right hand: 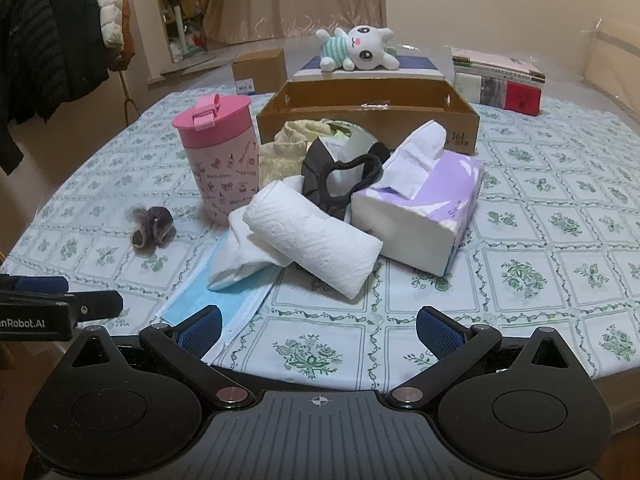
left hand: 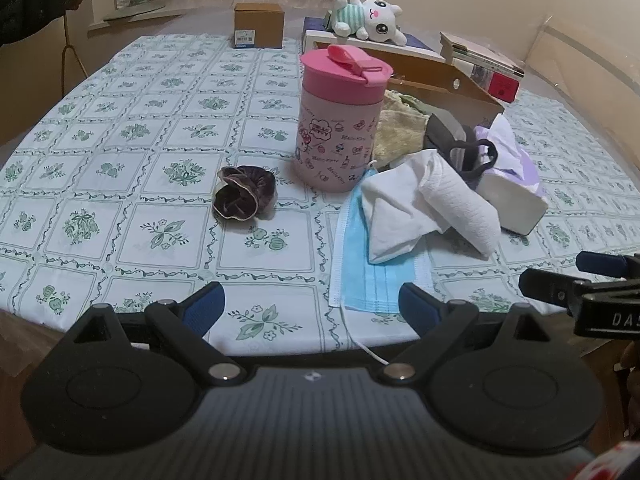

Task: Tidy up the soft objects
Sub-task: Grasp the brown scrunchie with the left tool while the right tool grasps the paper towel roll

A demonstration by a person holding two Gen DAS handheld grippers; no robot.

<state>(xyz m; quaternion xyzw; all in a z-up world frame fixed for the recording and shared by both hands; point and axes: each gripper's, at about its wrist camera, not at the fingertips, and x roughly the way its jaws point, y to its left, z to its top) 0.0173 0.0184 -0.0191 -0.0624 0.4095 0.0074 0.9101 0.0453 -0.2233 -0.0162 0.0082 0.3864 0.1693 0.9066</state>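
Both grippers – left [left hand: 312,306] and right [right hand: 319,330] – hover at the near table edge, jaws wide, empty; white towels [right hand: 308,246] half hide a blue mask [right hand: 212,308]; the cardboard box [right hand: 368,114] behind conceals its contents.

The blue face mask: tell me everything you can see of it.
The face mask is a flat, pleated disposable one, light blue with white edges and a thin white ear loop trailing over the table edge. It lies flat on the patterned tablecloth near the front edge. A folded white cloth rests on its far end, covering part of it. Neither the left gripper nor the right gripper touches it; both are open.
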